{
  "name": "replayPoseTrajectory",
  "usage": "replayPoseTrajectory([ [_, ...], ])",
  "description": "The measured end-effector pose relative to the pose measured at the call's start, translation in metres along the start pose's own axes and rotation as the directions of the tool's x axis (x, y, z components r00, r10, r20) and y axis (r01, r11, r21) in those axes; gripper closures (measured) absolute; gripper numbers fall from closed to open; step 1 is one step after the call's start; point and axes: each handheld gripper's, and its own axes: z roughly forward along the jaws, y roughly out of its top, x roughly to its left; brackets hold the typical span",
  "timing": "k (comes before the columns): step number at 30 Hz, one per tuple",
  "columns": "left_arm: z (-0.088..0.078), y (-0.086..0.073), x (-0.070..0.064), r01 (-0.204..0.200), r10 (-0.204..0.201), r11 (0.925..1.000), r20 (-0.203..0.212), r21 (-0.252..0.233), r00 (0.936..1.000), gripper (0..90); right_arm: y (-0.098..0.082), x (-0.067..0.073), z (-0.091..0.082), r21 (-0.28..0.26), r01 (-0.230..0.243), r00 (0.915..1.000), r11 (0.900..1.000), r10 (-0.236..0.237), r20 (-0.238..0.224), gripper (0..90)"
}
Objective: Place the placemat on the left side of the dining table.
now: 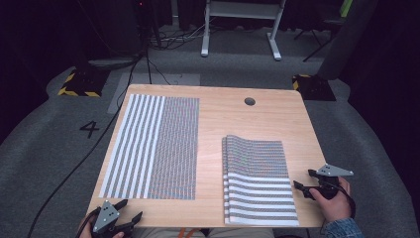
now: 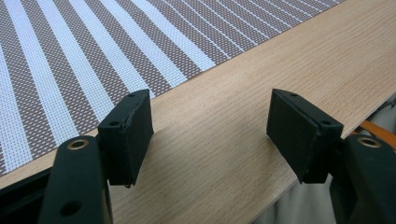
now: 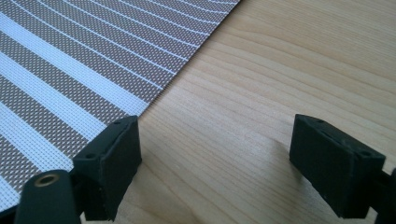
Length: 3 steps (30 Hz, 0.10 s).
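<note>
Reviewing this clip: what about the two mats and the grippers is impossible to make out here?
- Folded mat, high view: its upper layer hides how many layers lie beneath.
- Left gripper, high view: the bottom edge cuts off the hand holding it.
- Flat mat, left gripper view: the frame crops its far corners.
- Right gripper, right gripper view: the folded mat's fold lies beyond the frame.
</note>
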Motion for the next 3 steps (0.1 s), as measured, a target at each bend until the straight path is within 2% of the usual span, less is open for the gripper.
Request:
replayPoseTrajectory([
  [3, 0.0007, 0.0008, -0.0008, 0.004, -0.004, 1.0, 0.001, -0.001, 1.0, 31.8, 0.0, 0.0, 0.0, 0.0, 0.0, 1.0, 1.0, 0.0, 0.0, 16.4],
])
